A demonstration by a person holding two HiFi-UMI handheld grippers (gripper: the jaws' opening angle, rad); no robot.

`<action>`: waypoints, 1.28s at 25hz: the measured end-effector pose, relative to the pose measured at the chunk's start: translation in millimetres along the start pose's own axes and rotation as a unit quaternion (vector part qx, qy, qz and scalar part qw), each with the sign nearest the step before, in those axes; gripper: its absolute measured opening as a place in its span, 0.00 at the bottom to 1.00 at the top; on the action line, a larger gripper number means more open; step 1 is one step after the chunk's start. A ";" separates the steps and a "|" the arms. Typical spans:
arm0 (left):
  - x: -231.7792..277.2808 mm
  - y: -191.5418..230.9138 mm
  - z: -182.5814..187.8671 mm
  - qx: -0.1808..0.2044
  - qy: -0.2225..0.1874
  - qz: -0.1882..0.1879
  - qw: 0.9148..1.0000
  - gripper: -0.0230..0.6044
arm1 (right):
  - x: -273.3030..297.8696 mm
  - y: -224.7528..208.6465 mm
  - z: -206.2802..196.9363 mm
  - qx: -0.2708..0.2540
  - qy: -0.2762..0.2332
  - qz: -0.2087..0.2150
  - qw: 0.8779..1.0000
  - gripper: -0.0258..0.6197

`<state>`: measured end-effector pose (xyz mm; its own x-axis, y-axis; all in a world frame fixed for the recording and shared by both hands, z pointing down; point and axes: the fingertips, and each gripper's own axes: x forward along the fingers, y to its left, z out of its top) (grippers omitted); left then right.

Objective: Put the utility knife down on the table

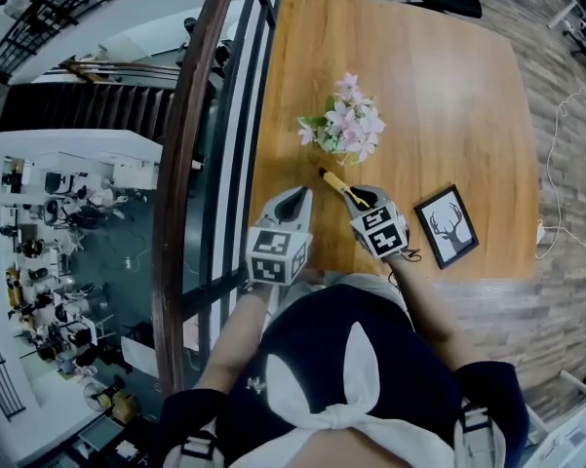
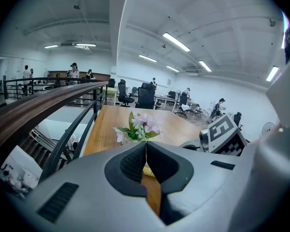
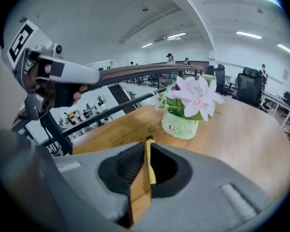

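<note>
2 claws, 1 knife. The right claw [image 3: 147, 146] is clamped on the utility knife [image 3: 150, 167], which is thin and yellow with a dark tip and pokes out past the claw toward the flowers. The left claw [image 2: 146, 146] is closed, empty, near it. 1 flower pot [image 1: 343, 130] sits ahead of the knife tip. 1 framed deer picture [image 1: 447, 225] lies right of it, both on the tabletop [image 1: 419, 76]. A railing [image 1: 190, 164] runs along the left edge.

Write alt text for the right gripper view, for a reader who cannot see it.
The right gripper holds a thin yellow utility knife edge-on between its jaws over a wooden table. A white pot of pink flowers stands just beyond; the left gripper shows at upper left before a dark railing.
</note>
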<state>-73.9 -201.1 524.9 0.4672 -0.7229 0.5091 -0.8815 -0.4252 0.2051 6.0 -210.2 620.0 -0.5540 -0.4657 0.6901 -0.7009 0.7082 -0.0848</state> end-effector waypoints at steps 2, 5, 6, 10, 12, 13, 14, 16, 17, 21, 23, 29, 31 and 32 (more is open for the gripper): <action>-2.9 -4.0 -0.8 0.002 -0.001 -0.003 1.000 0.07 | -8.0 3.1 4.8 0.001 -0.010 -0.002 1.000 0.05; -6.6 -9.4 -3.0 0.005 -0.004 -0.008 1.000 0.07 | -19.0 9.0 10.8 0.003 -0.024 -0.005 1.000 0.04; -8.0 -11.5 -3.2 0.006 -0.005 -0.010 1.000 0.07 | -23.2 11.0 12.7 0.004 -0.027 -0.007 1.000 0.04; -15.0 -22.8 -3.6 0.011 -0.006 -0.019 1.000 0.07 | -43.3 17.9 19.3 0.009 -0.042 -0.018 0.999 0.04; -17.0 -27.5 -6.2 0.012 -0.005 -0.023 1.000 0.07 | -51.2 20.7 21.2 0.013 -0.051 -0.021 0.998 0.04; -18.0 -29.7 -7.7 0.013 -0.005 -0.026 1.000 0.07 | -54.8 22.1 22.0 0.015 -0.056 -0.021 0.998 0.04; -19.2 -31.9 -9.0 0.014 -0.005 -0.028 0.999 0.07 | -58.3 23.5 22.8 0.017 -0.061 -0.022 0.998 0.04; -21.5 -36.1 -11.0 0.016 -0.006 -0.032 0.999 0.07 | -65.1 26.0 24.4 0.017 -0.069 -0.025 0.997 0.04; -22.6 -38.0 -11.9 0.017 -0.006 -0.034 0.999 0.07 | -68.2 27.1 25.0 0.016 -0.072 -0.027 0.997 0.04; -27.0 -45.9 -14.8 0.021 -0.006 -0.040 0.999 0.07 | -79.7 32.4 25.2 0.014 -0.081 -0.032 0.996 0.04; -28.5 -49.7 -15.0 0.022 -0.006 -0.044 0.999 0.07 | -84.5 34.5 25.3 0.014 -0.085 -0.034 0.996 0.04; -31.0 -60.6 -17.7 0.025 0.001 -0.055 0.998 0.07 | -94.6 37.5 25.7 0.013 -0.092 -0.039 0.995 0.04; -31.1 -63.2 -18.5 0.026 0.004 -0.057 0.998 0.07 | -96.2 37.2 25.3 0.013 -0.093 -0.040 0.995 0.04; -30.8 -63.6 -18.7 0.027 0.003 -0.056 0.998 0.07 | -96.7 37.0 24.8 0.013 -0.092 -0.041 0.995 0.04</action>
<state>-33.6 -141.5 511.8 0.5621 -0.6659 0.4906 -0.8188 -0.5316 0.2166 22.5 -152.1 532.3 -0.5664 -0.6123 0.5517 -0.7567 0.6516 -0.0537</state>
